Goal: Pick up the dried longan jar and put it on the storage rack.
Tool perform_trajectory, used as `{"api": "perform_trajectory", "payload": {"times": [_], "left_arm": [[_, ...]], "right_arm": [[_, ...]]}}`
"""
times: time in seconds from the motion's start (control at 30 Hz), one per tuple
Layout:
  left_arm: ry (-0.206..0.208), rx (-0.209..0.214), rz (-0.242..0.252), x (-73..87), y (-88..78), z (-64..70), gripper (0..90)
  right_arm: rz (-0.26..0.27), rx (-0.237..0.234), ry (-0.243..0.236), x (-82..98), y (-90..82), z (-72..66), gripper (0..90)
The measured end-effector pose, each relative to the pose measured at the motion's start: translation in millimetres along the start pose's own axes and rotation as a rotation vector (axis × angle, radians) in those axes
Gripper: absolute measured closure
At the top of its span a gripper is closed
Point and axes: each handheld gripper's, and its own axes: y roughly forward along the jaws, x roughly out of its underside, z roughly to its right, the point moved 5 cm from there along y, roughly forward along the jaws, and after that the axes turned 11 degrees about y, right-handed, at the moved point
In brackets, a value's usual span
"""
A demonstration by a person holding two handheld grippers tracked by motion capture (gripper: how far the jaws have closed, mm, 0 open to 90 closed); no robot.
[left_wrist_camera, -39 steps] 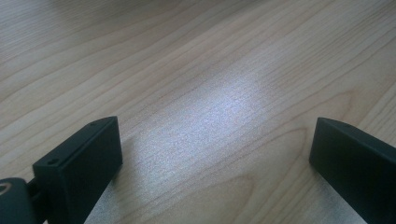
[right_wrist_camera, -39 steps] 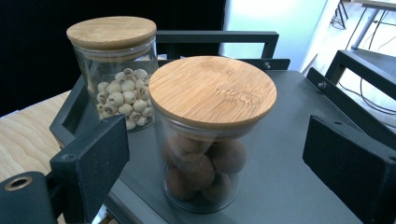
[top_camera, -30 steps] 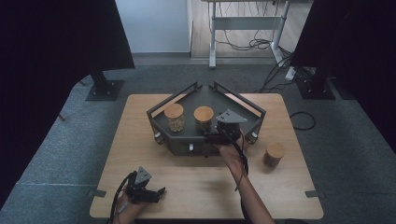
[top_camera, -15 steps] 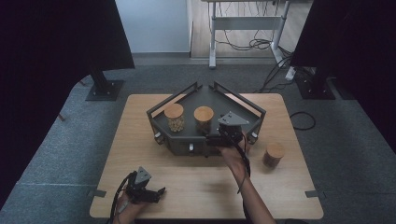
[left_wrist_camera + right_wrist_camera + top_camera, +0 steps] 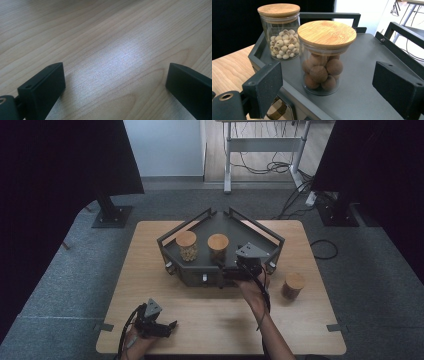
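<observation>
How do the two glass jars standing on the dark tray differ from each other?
The nearer jar holds large brown balls, while the farther jar holds many small pale round seeds. The nearer jar stands between the open jaws of the right claw, untouched by them; the farther jar stands behind it, toward the corner of the tray. Both are upright clear glass jars with round wooden lids.

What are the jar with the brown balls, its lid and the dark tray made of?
The jar looks like clear glass, maybe plastic: you see the brown balls through its shiny wall. Its lid looks like pale wood or bamboo, with fine grain lines. The tray looks like dark grey painted metal, matte and smooth, with bolted rails.
</observation>
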Motion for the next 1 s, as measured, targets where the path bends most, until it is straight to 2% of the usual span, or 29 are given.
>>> {"api": "perform_trajectory", "payload": {"times": [1.0], "left_arm": [[-0.001, -0.001, 0.000, 0.3, -0.3, 0.3, 2.3]], "right_arm": [[0.016, 0.005, 0.001, 13.9, -24.2, 6.3, 9.2]]}}
